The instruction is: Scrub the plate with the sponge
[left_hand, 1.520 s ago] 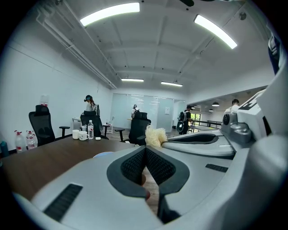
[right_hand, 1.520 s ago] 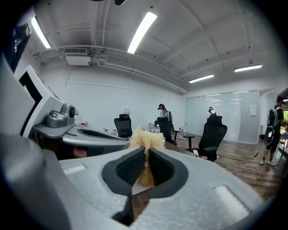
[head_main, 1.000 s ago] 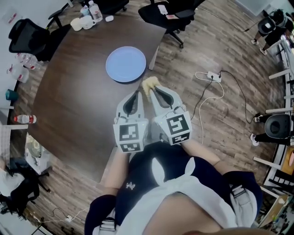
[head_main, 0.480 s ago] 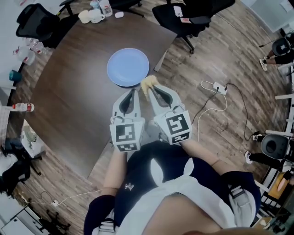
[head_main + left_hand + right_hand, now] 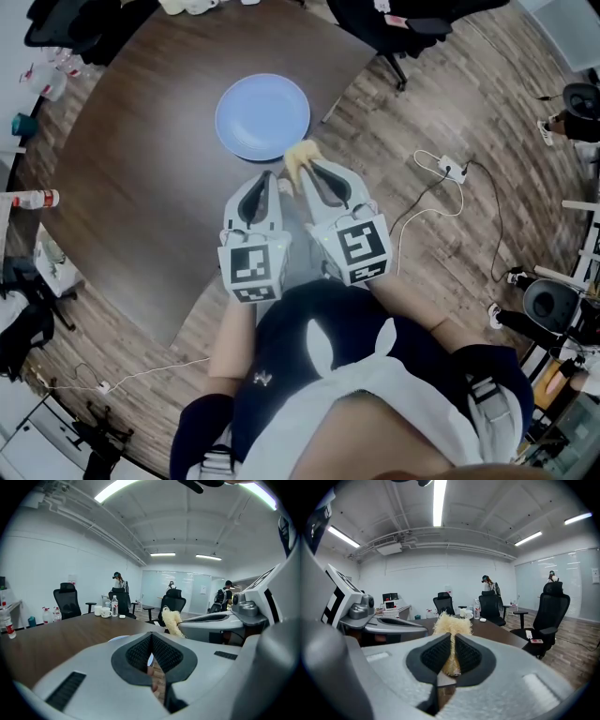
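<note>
The right gripper (image 5: 302, 169) has its fingers clamped on a pale yellow, shaggy sponge (image 5: 300, 154). It is gripped low down, so the fluffy end sticks out past the fingertips, and that is the part meant to meet the dish. The blue plate (image 5: 262, 116) lies flat on the dark desk (image 5: 141, 178), in the upper middle of the head view and close to the desk's right edge. From above the sponge sits just at the plate's near rim, but I cannot tell whether it touches. The right gripper view, looking level across the room, suggests it is held above the surface. The left gripper (image 5: 267, 180) is just beside the right one, its fingers closed together on nothing, probably kept close so it can steady the plate. Scrubbing looks not yet begun. The next move calls for lowering the tuft onto the plate's face, and a light plate so near the edge could slide when rubbed
</note>
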`<state>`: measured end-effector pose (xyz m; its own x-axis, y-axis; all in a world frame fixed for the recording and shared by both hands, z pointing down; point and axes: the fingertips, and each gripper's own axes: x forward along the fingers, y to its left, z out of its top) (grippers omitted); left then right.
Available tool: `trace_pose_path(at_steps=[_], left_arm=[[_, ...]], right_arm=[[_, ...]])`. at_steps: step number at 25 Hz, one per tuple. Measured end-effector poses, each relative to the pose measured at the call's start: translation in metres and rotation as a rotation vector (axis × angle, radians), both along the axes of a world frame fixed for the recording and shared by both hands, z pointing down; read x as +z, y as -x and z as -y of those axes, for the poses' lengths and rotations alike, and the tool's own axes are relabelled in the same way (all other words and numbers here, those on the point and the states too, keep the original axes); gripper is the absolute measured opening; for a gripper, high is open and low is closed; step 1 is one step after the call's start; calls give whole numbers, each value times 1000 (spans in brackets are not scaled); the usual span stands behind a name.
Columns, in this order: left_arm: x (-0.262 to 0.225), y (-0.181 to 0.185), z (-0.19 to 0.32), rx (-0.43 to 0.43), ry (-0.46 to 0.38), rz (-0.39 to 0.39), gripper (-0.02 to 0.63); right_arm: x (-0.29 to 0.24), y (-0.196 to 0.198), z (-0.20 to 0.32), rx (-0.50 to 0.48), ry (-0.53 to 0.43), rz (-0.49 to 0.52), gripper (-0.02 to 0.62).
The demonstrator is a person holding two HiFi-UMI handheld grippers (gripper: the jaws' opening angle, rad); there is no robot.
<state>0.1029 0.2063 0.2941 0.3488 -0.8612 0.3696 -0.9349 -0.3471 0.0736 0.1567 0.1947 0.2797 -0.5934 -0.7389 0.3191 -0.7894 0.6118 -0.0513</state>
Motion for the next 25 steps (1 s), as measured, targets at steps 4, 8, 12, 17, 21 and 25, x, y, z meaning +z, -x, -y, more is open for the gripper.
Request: trace_pose_path(at_steps=[4,8,12,17,21,25], left_arm=[[7,7,25,-13,11,-24,6],[15,13,57,-17,23,-26,5],[24,27,85,-33,48,-47,5],[31,52,118,-45,62,-55,5],[40,70,138,-62,85,-53,5],[52,89,154,-73,108,-46,5]], right_arm=[[6,4,23,-7,16,-10,24],[12,10,56,-21,26,-26,23],[18,21,92,-35,34,-42,23],[22,42,135,-45,46,-61,24],[34,57,158,-61,80,-80,24],[49,73,177,-70,107,-100,25]])
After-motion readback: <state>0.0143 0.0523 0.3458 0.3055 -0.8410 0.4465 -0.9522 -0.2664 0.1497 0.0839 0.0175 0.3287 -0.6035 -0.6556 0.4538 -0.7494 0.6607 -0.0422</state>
